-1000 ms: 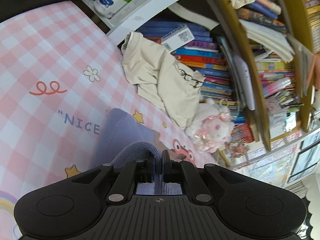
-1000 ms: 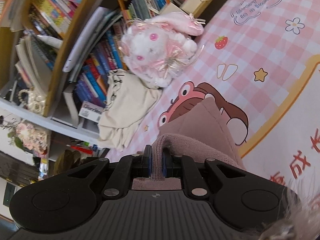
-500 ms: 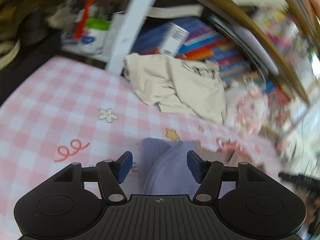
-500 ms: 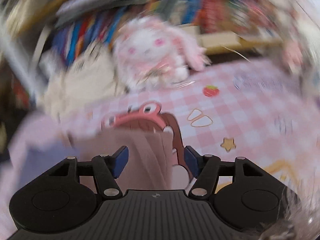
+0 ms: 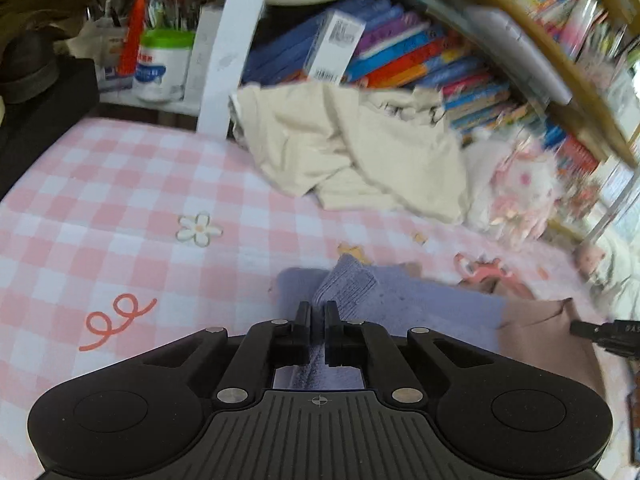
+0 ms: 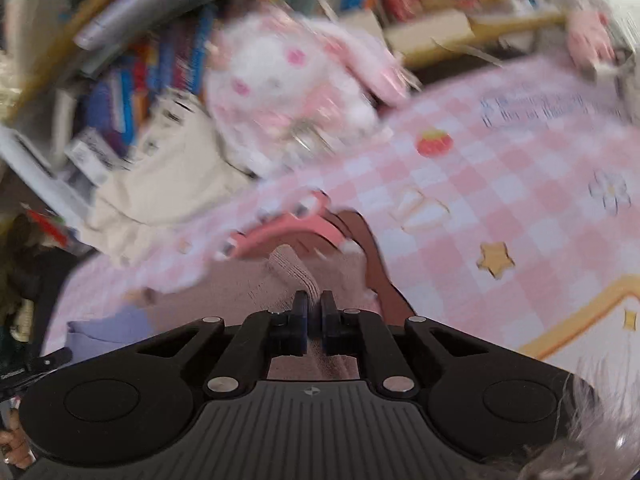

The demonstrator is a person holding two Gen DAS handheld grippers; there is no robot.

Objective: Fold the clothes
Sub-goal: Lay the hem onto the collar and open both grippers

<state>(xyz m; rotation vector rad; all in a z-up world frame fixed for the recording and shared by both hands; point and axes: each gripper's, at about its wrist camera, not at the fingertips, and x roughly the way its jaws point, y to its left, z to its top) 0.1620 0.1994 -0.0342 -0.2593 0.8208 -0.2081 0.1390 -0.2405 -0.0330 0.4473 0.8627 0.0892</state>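
Observation:
A knit garment lies on the pink checked cloth; its lavender part [image 5: 420,300] is on the left and its mauve part [image 6: 224,292] on the right. My left gripper [image 5: 318,314] is shut on a raised lavender fold [image 5: 346,286]. My right gripper [image 6: 314,304] is shut on a raised mauve ribbed fold [image 6: 294,270]. The right gripper's tip shows at the right edge of the left wrist view [image 5: 604,334]. A crumpled cream garment [image 5: 352,148] lies at the back against the bookshelf, also in the right wrist view [image 6: 168,184].
A pink and white plush rabbit [image 6: 292,84] sits beside the cream garment. Shelves of books [image 5: 420,44] run along the back. A white tub with a green lid [image 5: 164,64] stands at the back left. The checked cloth [image 5: 100,208] spreads left and right [image 6: 520,168].
One second ago both grippers were shut on folds. Half a second ago both were open over the garment. Now both are shut again on new folds, and the views have swung.

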